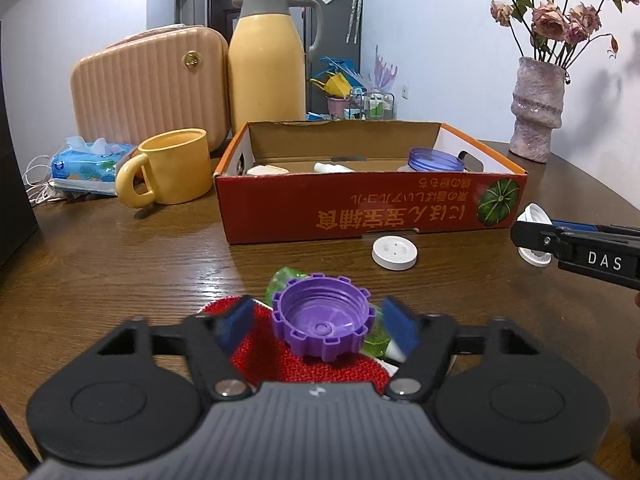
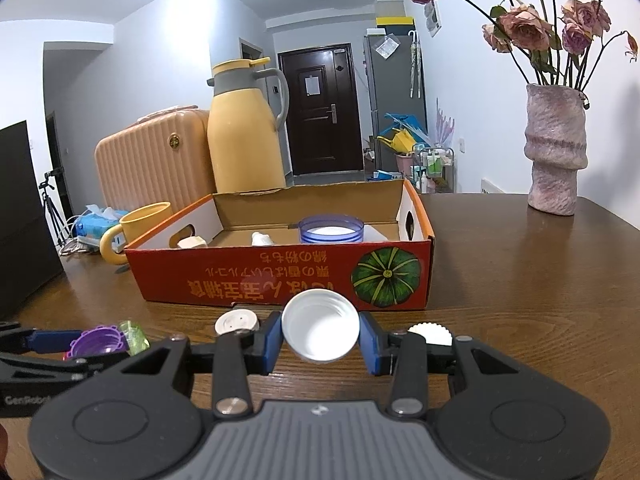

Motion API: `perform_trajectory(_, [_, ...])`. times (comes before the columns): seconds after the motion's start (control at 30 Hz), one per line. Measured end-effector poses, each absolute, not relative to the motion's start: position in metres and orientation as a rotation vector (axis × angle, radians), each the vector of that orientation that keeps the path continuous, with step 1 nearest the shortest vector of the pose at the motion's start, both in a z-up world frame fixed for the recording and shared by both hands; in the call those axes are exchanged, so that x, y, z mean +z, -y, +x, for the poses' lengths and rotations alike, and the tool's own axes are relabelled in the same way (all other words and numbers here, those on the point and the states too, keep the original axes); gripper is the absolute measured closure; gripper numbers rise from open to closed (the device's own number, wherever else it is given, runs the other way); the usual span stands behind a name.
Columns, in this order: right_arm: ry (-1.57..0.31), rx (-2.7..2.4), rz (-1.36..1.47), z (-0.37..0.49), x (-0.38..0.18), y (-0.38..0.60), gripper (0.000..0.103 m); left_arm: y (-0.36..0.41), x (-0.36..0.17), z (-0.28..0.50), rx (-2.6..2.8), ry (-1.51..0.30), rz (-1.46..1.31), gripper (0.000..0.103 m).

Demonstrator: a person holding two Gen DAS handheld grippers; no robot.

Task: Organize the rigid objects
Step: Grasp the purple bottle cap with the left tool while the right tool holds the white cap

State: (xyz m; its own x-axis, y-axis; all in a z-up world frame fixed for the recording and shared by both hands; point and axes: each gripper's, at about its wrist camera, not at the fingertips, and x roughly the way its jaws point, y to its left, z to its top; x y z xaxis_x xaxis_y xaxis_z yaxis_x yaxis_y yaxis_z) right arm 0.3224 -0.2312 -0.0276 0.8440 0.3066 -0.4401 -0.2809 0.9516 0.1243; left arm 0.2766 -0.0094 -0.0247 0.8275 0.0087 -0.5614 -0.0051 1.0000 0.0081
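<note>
A purple notched cap (image 1: 322, 320) lies open side up on a red knitted mat (image 1: 260, 356), leaning on a small green bottle (image 1: 286, 278). My left gripper (image 1: 320, 316) straddles the cap; a gap shows between each blue pad and the cap, so it is open. My right gripper (image 2: 320, 332) is shut on a white cap (image 2: 320, 326) and holds it just in front of the red cardboard box (image 2: 240, 276). In the left wrist view that gripper (image 1: 534, 236) enters from the right edge. A flat white cap (image 1: 395, 254) rests on the table by the box.
The box holds a blue-violet lid (image 1: 434, 158) and a few white pieces. A ridged white cap (image 2: 430, 334) lies by my right finger. A yellow mug (image 1: 176, 172), tissue pack (image 1: 90, 164), yellow jug (image 1: 268, 60) and peach case (image 1: 150, 92) stand back left. A flower vase (image 1: 538, 108) stands back right.
</note>
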Motion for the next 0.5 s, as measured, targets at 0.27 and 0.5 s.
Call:
perform_trajectory(0.27, [-0.477, 0.308, 0.047, 0.3204, -0.0289, 0.2307, 0.063, 0.0106, -0.0236, 0.271, -0.021, -0.579, 0.001, 0.048])
perform_trajectory(0.5, [-0.477, 0.304, 0.043, 0.317, -0.0308, 0.2305, 0.063, 0.0111, -0.0208, 0.2676, -0.015, -0.564, 0.004, 0.048])
